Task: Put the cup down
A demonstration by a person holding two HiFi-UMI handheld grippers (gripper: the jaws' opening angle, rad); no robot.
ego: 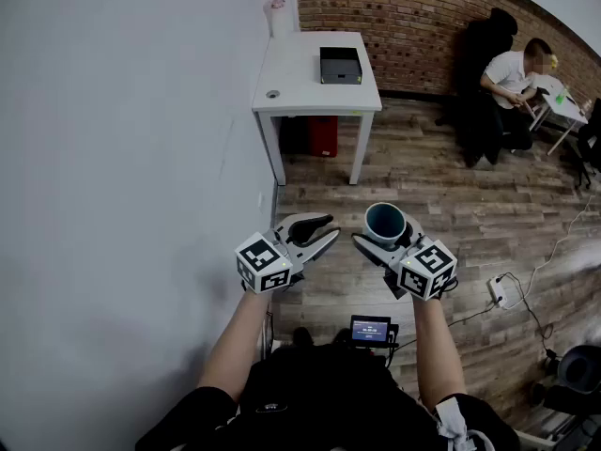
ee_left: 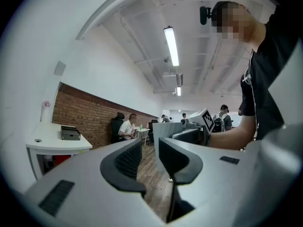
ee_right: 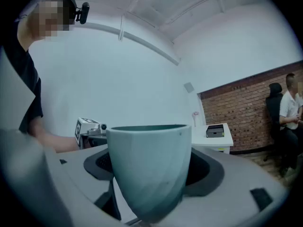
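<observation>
- the right gripper [ego: 387, 240] has its jaws spread wide, one on each side of the teal cup [ee_right: 150, 167], with the pads pressed against the cup's sides.
- the cup stands upright between those jaws, mouth up, and its rim rises above them; it hangs over the wooden floor [ego: 451, 205] and rests on no surface.
- the left gripper [ee_left: 149, 151] is just beside the right one, on its left and level with it; its jaws stand only a narrow gap apart, with nothing but floor showing through the gap.
- a white table [ego: 300, 73] stands ahead of both grippers, well apart from them, against the wall on the left gripper's side.
- a black box [ego: 340, 65] sits on that table, at its far right part.
</observation>
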